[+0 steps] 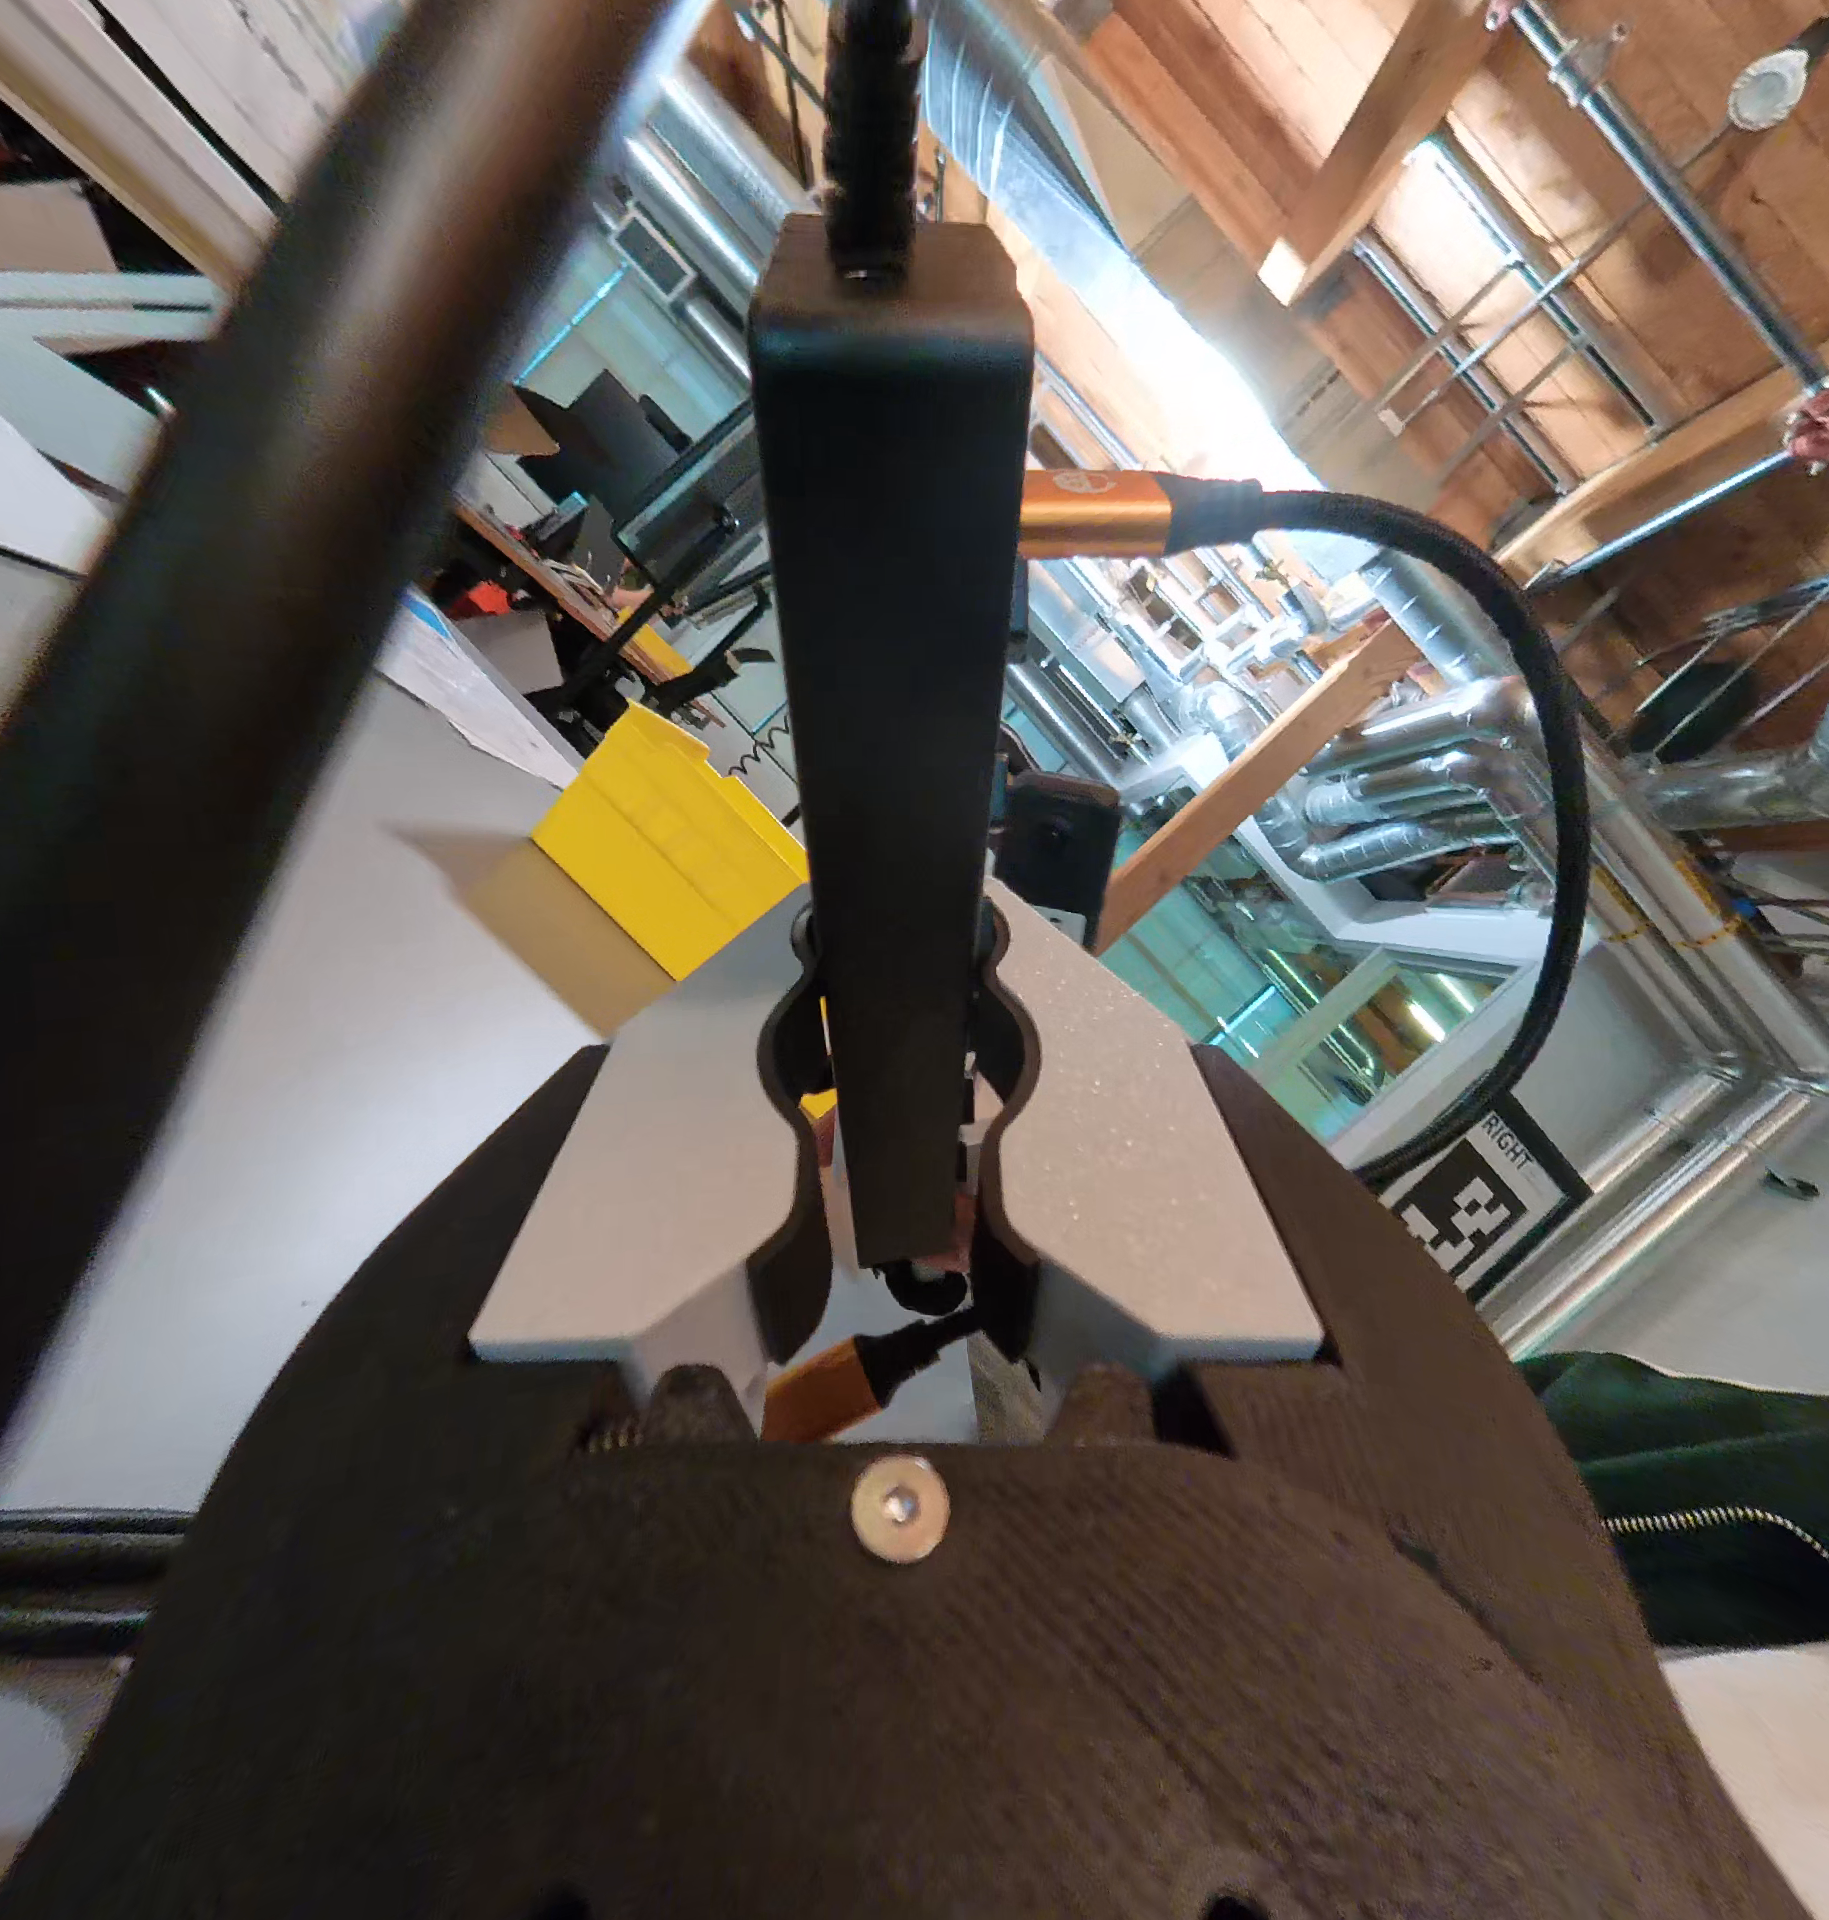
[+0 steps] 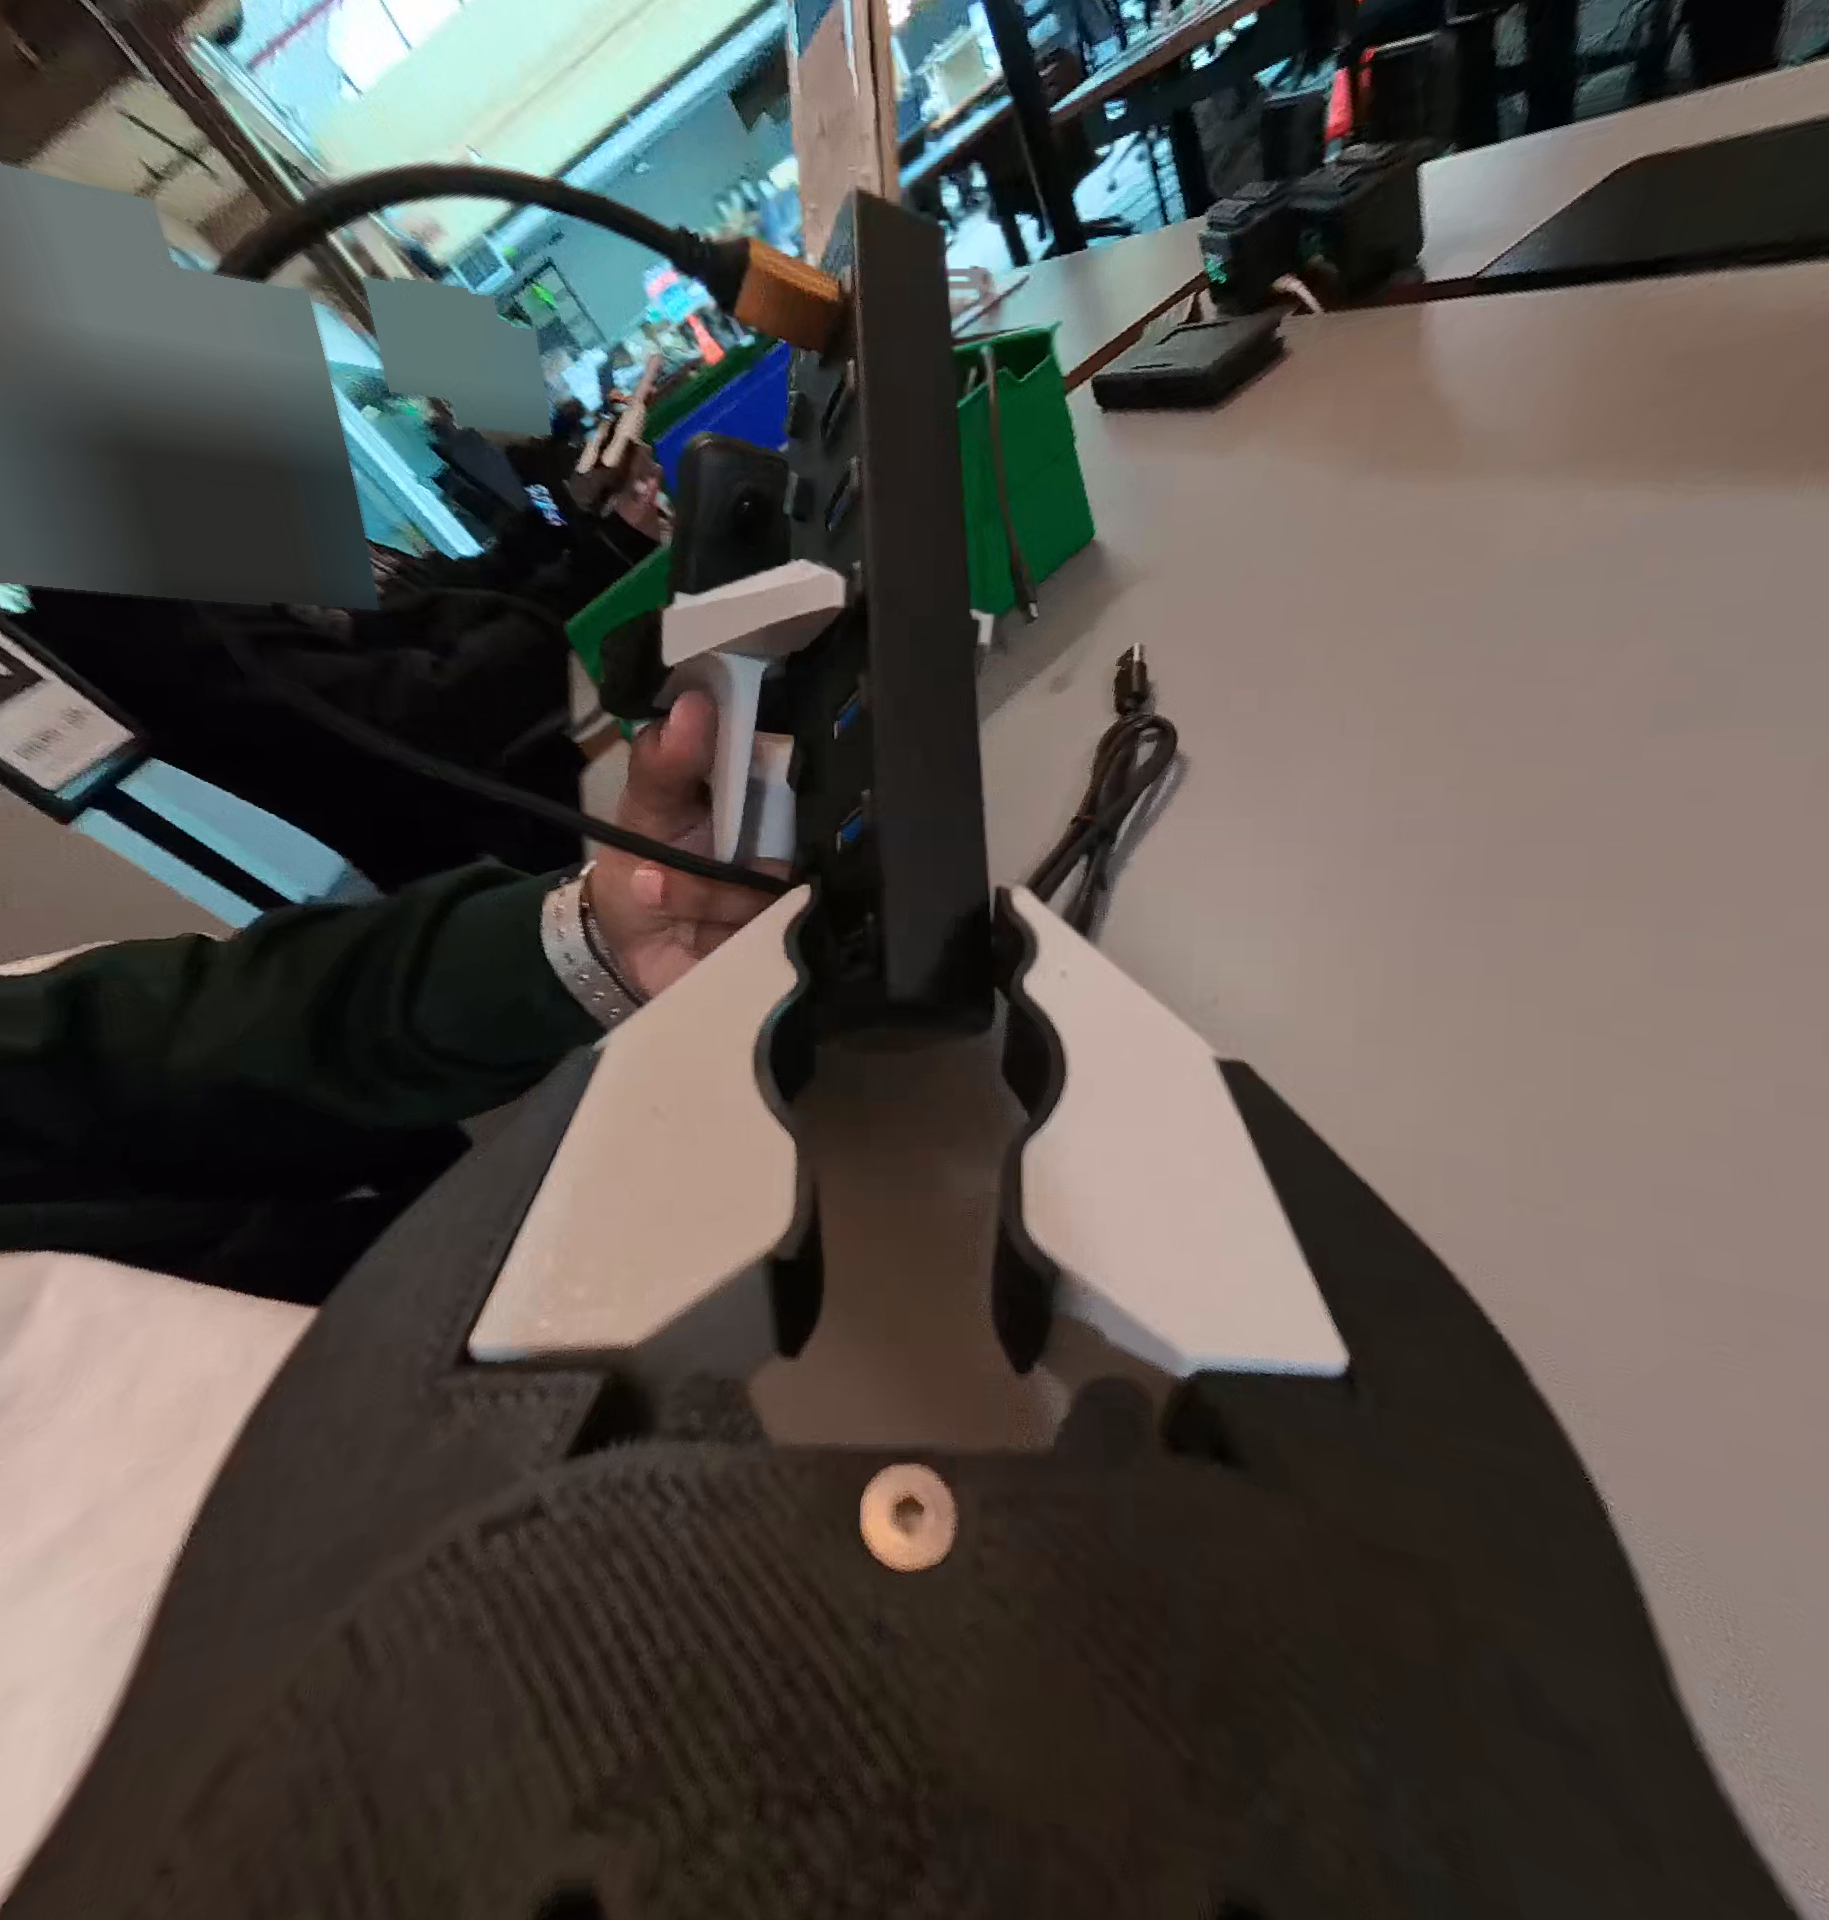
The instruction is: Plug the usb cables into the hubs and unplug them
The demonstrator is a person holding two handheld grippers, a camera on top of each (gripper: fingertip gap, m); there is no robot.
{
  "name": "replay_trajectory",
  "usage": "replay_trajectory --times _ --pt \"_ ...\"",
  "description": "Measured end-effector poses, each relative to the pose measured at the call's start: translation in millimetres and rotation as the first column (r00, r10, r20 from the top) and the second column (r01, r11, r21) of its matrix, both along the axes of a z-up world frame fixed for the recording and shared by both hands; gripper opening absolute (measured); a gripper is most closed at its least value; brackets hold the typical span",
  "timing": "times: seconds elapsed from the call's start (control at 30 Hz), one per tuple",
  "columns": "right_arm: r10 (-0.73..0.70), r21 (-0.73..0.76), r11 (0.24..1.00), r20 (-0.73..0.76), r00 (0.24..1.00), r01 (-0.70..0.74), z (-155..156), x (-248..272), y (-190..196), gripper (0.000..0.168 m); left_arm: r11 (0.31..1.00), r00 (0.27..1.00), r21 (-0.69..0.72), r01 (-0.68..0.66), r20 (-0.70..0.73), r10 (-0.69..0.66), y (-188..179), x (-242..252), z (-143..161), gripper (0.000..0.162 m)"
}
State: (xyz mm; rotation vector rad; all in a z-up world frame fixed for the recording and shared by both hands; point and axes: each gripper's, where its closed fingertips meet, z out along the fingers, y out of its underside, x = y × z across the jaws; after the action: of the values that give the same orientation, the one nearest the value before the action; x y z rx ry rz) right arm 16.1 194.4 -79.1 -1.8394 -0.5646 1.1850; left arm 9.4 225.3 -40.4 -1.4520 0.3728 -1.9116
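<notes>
The left gripper [image 1: 894,1049] is clamping the black hub [image 1: 894,675], held above the tabletop [image 2: 1461,727] – the right gripper [image 2: 902,966] is pinching its lower end (a copper plug [image 1: 1092,514] sits near its top).

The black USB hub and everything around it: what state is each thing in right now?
USB hub: held upright off the table, gripped from both ends.
Orange-plug cable: plugged into the hub's side.
Left gripper: jaws shut on the hub.
Right gripper: jaws shut on the hub's lower end.
Loose black cable: unplugged, lying coiled on the table.
Green bin: open-topped.
</notes>
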Motion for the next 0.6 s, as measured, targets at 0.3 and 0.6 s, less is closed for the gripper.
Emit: replay_trajectory --times 0.3,0.6 --pt "0.05 -0.25 0.954 -0.411 0.91 -0.165 18.0 9.9 -3.0 0.022 0.999 1.0 0.021 -0.025 0.015 0.024 2.9 -3.3 4.2 0.039" --pt "-0.021 -0.285 0.94 -0.6 0.8 -0.189 38.7 28.9 4.6 0.023 0.984 0.995 0.166 -0.059 0.084 0.045 -6.2 -13.0 23.3 0.052"
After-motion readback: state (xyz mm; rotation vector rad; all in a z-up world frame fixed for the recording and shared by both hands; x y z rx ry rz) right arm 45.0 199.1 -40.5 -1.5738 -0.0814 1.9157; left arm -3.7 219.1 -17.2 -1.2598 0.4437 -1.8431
